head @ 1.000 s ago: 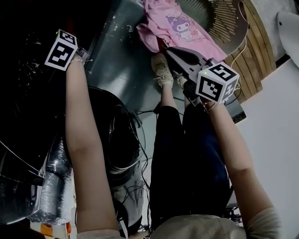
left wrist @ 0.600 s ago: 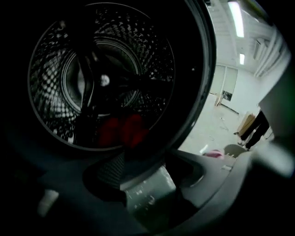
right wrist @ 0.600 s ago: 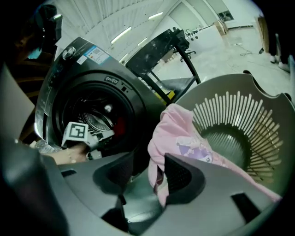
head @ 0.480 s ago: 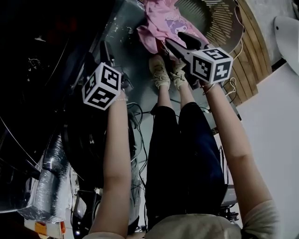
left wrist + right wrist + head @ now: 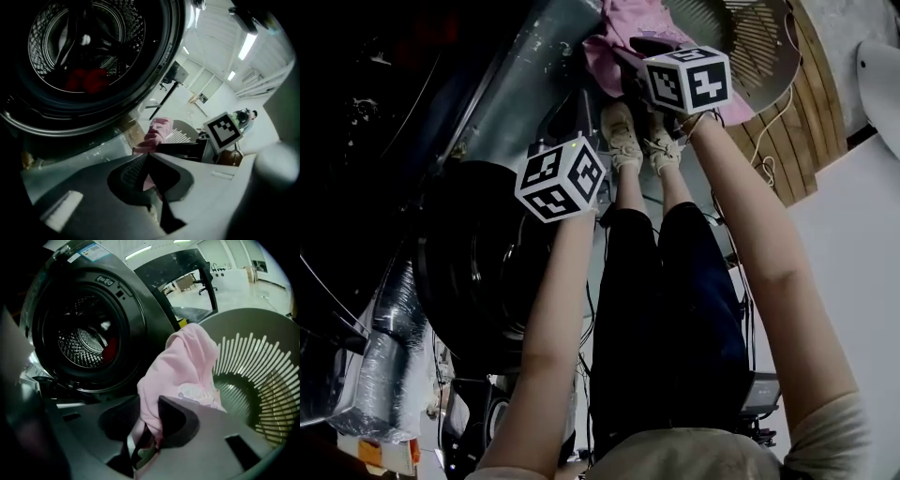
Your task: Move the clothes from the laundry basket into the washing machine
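Note:
A pink garment (image 5: 619, 23) hangs over the rim of the grey slatted laundry basket (image 5: 750, 37). My right gripper (image 5: 642, 47) reaches into it. In the right gripper view its jaws have just been closing, and my right gripper (image 5: 146, 414) pinches the pink garment (image 5: 180, 366) between its pads. My left gripper (image 5: 581, 103) hangs beside the washing machine (image 5: 516, 75). Its jaws have just closed, and my left gripper (image 5: 149, 157) is shut with nothing in it. Red clothing (image 5: 86, 79) lies in the drum (image 5: 79, 42).
The washer's round door (image 5: 478, 272) stands open at the left. The person's shoes (image 5: 623, 136) are planted just below the basket. A silver duct hose (image 5: 380, 366) and cables lie at lower left. A wooden slatted board (image 5: 797, 122) lies under the basket.
My left gripper swung right, out of the dark washer side towards the middle, and its jaws shut. My right gripper moved up the picture onto the pink garment.

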The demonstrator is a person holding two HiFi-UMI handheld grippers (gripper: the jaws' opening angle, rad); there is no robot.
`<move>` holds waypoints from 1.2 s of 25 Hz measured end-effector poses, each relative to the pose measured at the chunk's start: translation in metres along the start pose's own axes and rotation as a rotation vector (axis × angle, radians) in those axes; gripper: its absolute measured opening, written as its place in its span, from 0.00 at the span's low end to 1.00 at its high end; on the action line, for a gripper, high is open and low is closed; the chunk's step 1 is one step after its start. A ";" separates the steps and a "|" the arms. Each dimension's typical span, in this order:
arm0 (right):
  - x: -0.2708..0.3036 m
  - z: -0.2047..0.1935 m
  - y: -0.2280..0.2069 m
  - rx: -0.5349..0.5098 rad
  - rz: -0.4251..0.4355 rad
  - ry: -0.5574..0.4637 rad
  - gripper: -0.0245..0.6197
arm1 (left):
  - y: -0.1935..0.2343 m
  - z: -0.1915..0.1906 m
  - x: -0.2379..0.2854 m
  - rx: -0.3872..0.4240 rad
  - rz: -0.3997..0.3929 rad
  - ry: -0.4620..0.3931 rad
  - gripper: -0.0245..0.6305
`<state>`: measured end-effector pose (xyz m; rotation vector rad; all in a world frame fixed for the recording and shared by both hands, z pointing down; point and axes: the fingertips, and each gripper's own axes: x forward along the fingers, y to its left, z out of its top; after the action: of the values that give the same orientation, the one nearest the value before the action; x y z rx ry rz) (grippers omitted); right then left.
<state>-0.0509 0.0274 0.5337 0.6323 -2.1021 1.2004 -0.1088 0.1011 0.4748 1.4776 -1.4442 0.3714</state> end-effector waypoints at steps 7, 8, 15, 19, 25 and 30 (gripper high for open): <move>-0.058 0.022 0.015 -0.016 -0.001 -0.146 0.08 | -0.045 0.017 0.007 0.127 -0.206 -0.047 0.13; -0.075 0.031 0.015 0.003 -0.001 -0.196 0.08 | -0.050 0.023 0.006 0.126 -0.220 -0.071 0.35; -0.182 0.075 0.060 -0.020 0.049 -0.361 0.08 | -0.123 0.031 -0.005 0.440 -0.375 -0.081 0.64; -0.215 0.081 0.103 -0.064 0.138 -0.367 0.08 | -0.165 0.032 -0.006 0.557 -0.459 -0.069 0.67; -0.227 0.064 0.107 0.022 0.154 -0.390 0.08 | -0.169 0.032 -0.016 0.449 -0.448 -0.040 0.11; -0.220 0.027 0.059 0.136 0.119 -0.344 0.16 | -0.120 0.010 -0.033 0.354 -0.346 0.009 0.10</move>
<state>0.0529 0.0531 0.3308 0.8354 -2.3837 1.3907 -0.0152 0.0869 0.3939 1.9696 -1.1228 0.4310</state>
